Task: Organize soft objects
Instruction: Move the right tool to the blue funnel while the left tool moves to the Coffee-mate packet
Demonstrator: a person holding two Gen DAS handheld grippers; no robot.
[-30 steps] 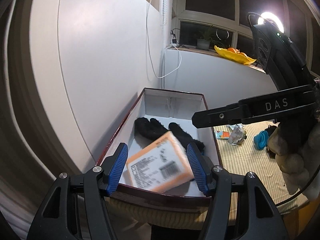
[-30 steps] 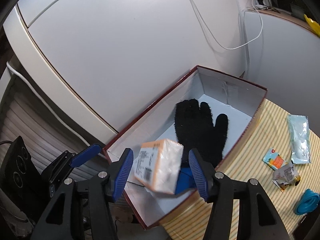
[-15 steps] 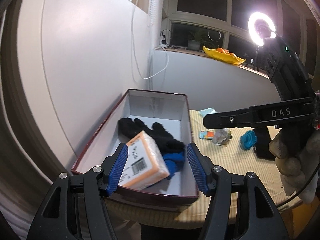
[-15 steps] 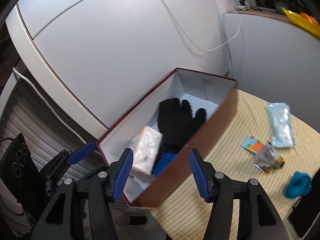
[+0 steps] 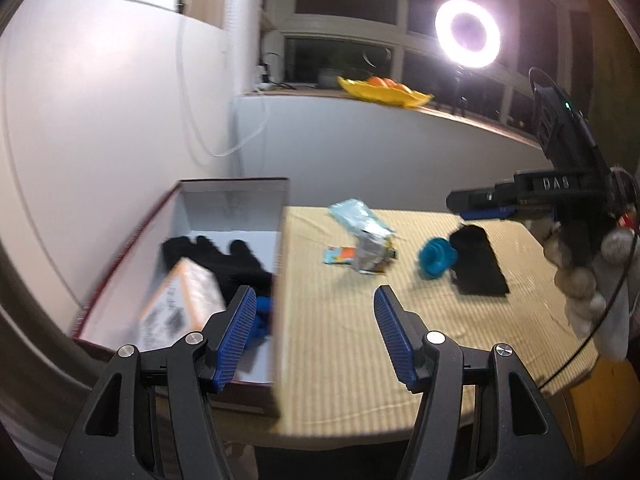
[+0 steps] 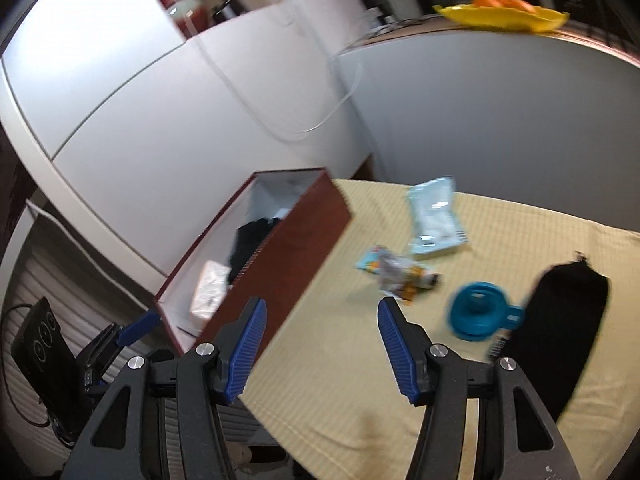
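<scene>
Blue ribbed pads of the left gripper (image 5: 312, 336) and right gripper (image 6: 320, 348) stood wide apart, holding nothing. Inside the red box (image 6: 288, 256) lay a fuzzy black glove (image 5: 216, 256) and an orange packet (image 5: 180, 308).

A glaring ring light (image 5: 467, 33) before dark windows lights the dim room, while motion blur smears both fisheye views, whose edges curve and darken.

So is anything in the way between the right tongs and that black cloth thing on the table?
Not really. The right tongs are open and empty, and the black cloth lies flat to their right. Only bare tablecloth is between them. The blue folding cup touches the cloth's near edge, so it might get bumped.
</scene>
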